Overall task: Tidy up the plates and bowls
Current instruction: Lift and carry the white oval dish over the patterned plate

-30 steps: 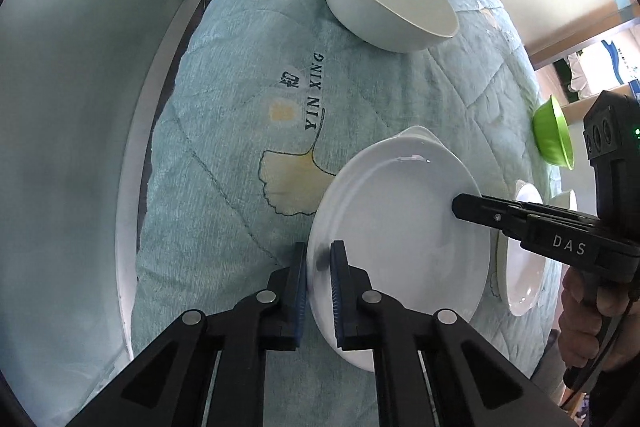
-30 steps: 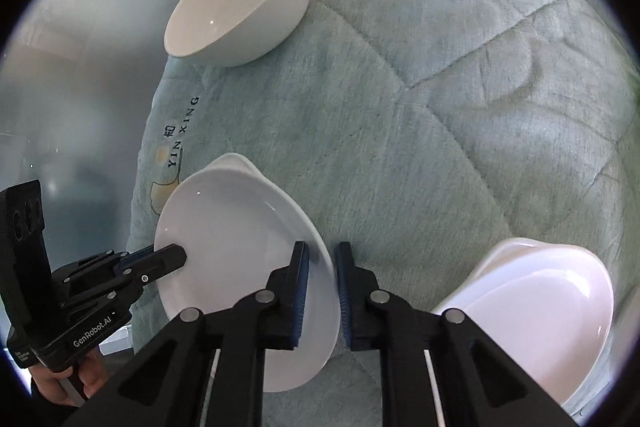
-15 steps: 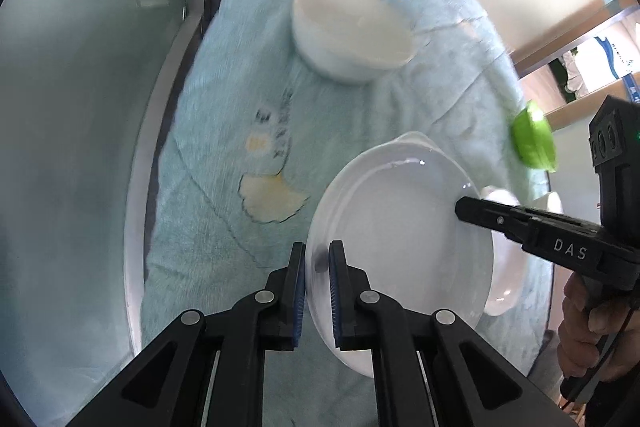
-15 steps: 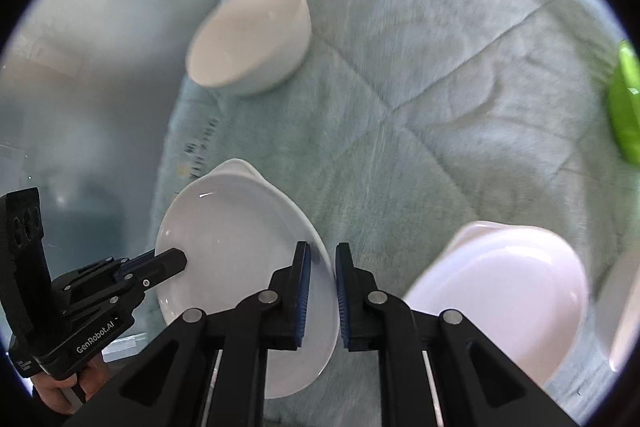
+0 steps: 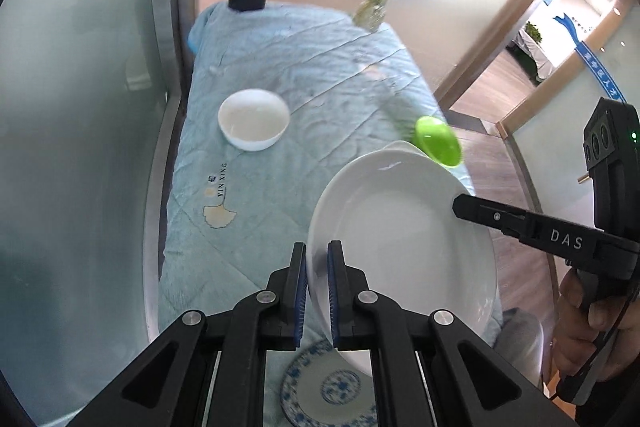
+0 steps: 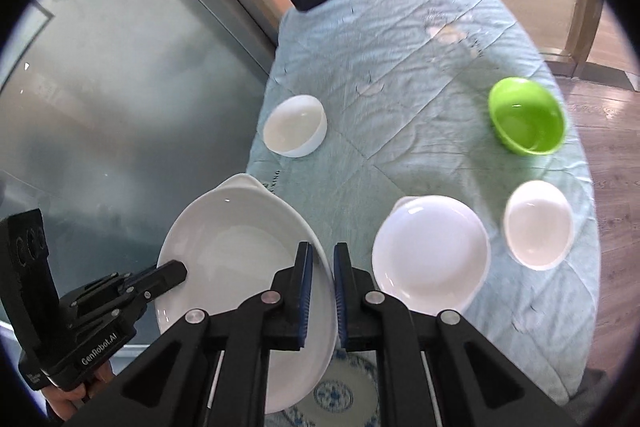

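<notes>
Right wrist view: both grippers, left gripper (image 5: 317, 291) and right gripper (image 6: 322, 291), pinch the plate (image 6: 240, 259) aloft; next, likely stacking it squarely onto the second plate (image 6: 430, 255).

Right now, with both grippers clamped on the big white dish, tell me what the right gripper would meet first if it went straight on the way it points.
Past the held dish, the right gripper points down at the blue quilted table cover between the two white bowl-plates; probably bare cloth first, though depth is unclear.
</notes>
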`<state>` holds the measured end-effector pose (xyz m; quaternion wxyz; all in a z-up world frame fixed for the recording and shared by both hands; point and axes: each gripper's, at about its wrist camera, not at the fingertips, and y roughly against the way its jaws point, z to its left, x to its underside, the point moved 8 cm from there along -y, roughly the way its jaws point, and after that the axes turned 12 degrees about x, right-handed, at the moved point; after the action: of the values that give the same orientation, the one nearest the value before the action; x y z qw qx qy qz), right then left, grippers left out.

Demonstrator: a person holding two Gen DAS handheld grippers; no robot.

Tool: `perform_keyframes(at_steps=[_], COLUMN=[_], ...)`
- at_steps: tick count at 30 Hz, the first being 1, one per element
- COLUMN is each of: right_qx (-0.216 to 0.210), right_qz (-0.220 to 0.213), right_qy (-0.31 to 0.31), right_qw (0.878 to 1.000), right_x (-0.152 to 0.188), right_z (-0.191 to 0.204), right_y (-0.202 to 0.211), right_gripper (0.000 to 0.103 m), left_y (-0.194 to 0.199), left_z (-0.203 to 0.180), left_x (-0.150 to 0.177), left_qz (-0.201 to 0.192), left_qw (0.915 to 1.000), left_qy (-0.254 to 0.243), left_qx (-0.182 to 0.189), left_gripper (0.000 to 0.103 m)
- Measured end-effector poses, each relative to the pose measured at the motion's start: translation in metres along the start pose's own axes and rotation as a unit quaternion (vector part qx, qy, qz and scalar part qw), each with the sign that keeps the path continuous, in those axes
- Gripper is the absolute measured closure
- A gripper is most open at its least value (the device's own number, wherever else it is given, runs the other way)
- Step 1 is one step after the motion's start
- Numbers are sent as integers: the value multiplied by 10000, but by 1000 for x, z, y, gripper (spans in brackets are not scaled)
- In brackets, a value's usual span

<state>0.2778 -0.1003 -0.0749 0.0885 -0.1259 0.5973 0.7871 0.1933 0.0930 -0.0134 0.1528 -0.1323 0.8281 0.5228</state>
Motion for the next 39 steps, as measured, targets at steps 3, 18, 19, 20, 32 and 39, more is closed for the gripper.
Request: perform_keyframes(at_steps=[3, 18, 19, 20, 32, 39], right_qx=[-48, -84, -125, -140, -41, -62], right_qz=[-133, 54, 106, 148, 720, 993], right_qy=[-55, -221, -270, -282, -418, -582], right_qw=[9999, 9997, 9995, 9994, 9965, 9933], right_x=[11, 116, 123, 129, 184, 201], right_z=[-8, -41, -42, -42, -43, -44], right_y=[27, 58, 54, 51, -9, -46], right_gripper=[94, 95, 95, 95, 95, 95], left_y=[16, 24, 22, 19, -30, -61], left_z=[-23, -63, -61, -57, -4, 23], left_x=[10, 123, 131, 137, 197, 213], left_qz=[-47, 342, 375, 411, 884, 1098], left_qw=[9999, 9994, 9993, 9991, 9948, 9915], left_qy=[-119, -75, -33, 0, 493, 691], left_qx=[51, 52, 56, 54, 141, 68], left_gripper=[98, 98, 98, 98, 98, 98])
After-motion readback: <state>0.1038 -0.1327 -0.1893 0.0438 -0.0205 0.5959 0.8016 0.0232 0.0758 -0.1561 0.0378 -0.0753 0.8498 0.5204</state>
